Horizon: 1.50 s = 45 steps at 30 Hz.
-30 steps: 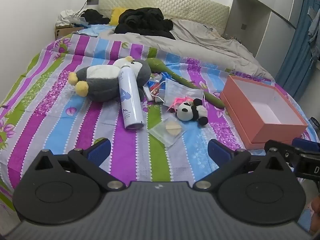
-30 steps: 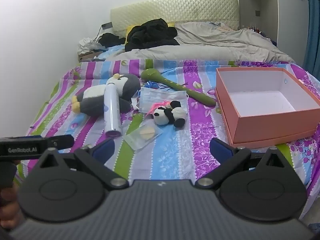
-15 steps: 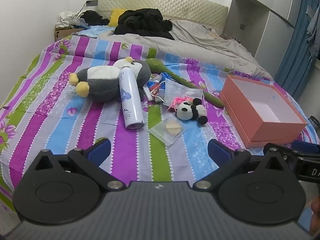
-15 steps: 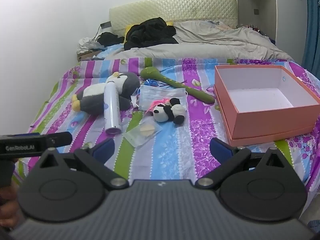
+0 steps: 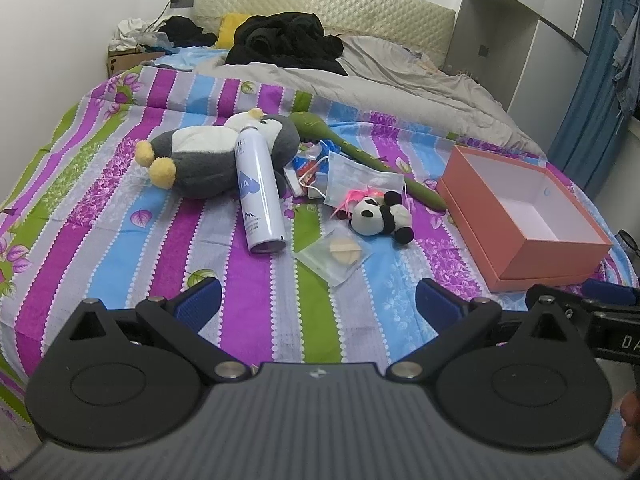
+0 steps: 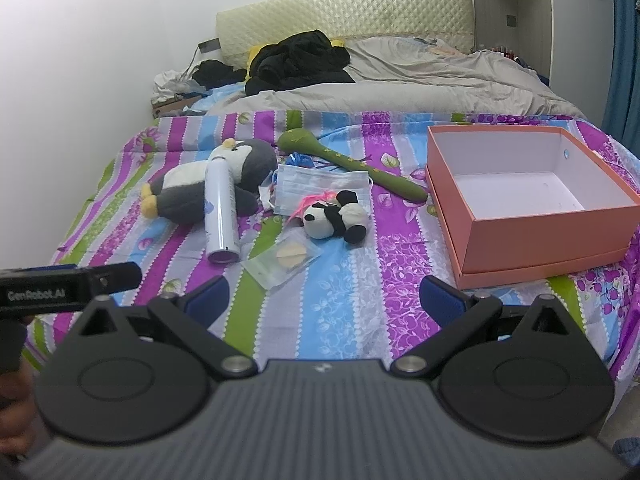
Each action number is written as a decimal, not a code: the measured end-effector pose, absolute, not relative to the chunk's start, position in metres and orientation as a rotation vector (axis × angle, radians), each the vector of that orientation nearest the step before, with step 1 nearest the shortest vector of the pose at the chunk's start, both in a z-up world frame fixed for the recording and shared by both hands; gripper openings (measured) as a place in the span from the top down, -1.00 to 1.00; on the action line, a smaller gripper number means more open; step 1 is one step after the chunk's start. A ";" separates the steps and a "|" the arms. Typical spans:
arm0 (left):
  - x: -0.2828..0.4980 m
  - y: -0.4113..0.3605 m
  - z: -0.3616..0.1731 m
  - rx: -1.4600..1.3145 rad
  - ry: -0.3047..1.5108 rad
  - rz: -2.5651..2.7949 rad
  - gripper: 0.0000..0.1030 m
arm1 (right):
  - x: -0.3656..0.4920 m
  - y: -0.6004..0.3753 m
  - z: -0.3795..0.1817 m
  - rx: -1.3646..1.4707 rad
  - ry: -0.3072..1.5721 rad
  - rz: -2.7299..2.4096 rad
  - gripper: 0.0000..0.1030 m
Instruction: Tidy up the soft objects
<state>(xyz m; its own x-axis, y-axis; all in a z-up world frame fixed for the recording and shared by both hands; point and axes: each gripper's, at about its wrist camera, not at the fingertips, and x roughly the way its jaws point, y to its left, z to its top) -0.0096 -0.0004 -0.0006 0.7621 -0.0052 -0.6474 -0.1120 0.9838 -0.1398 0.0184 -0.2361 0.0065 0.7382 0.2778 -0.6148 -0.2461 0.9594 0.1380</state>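
My left gripper (image 5: 318,300) and right gripper (image 6: 324,300) both hang spread wide and empty above the striped bedspread (image 5: 256,296), each view catching the other gripper at its edge, with the toy panda (image 6: 334,220) and toy penguin (image 5: 216,160) lying beyond, left of the open orange box (image 6: 532,196).
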 end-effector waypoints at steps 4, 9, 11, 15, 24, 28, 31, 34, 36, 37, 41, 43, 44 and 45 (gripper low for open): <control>-0.009 -0.001 -0.001 -0.173 0.703 0.058 -1.00 | 0.018 -0.236 0.006 0.049 0.682 0.290 -1.00; -0.009 -0.003 0.000 -0.177 0.701 0.056 -1.00 | 0.018 -0.236 0.007 0.049 0.683 0.289 -1.00; -0.010 -0.002 0.000 -0.180 0.696 0.057 -1.00 | 0.018 -0.236 0.007 0.047 0.687 0.287 -1.00; -0.012 -0.003 0.000 -0.171 0.692 0.050 -1.00 | 0.018 -0.239 0.004 0.056 0.692 0.280 -1.00; -0.016 -0.006 0.001 -0.167 0.698 0.041 -1.00 | 0.013 -0.243 0.004 0.060 0.689 0.262 -1.00; -0.017 -0.006 0.000 -0.173 0.706 0.039 -1.00 | 0.012 -0.244 0.004 0.061 0.689 0.264 -1.00; -0.016 -0.006 -0.001 -0.176 0.710 0.040 -1.00 | 0.012 -0.244 0.004 0.063 0.690 0.264 -1.00; -0.014 -0.007 -0.004 -0.176 0.715 0.039 -1.00 | 0.012 -0.244 0.003 0.065 0.694 0.263 -1.00; -0.013 -0.007 -0.005 -0.175 0.717 0.039 -1.00 | 0.012 -0.245 0.002 0.066 0.696 0.263 -1.00; -0.012 -0.007 -0.006 -0.175 0.719 0.040 -1.00 | 0.011 -0.245 0.001 0.066 0.697 0.261 -1.00; -0.011 -0.005 -0.011 -0.175 0.735 0.036 -1.00 | 0.012 -0.247 -0.003 0.076 0.707 0.254 -1.00; -0.011 -0.003 -0.014 -0.173 0.738 0.038 -1.00 | 0.013 -0.247 -0.004 0.079 0.713 0.249 -1.00; -0.010 -0.003 -0.015 -0.174 0.739 0.038 -1.00 | 0.013 -0.247 -0.005 0.081 0.716 0.249 -1.00; -0.010 -0.003 -0.015 -0.177 0.739 0.038 -1.00 | 0.013 -0.248 -0.005 0.083 0.718 0.249 -1.00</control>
<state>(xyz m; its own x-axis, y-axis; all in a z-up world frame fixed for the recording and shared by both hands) -0.0099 -0.0026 -0.0149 0.7392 -0.0281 -0.6729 -0.0963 0.9845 -0.1468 0.0126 -0.2482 -0.0052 0.7251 0.2540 -0.6401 -0.1976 0.9671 0.1600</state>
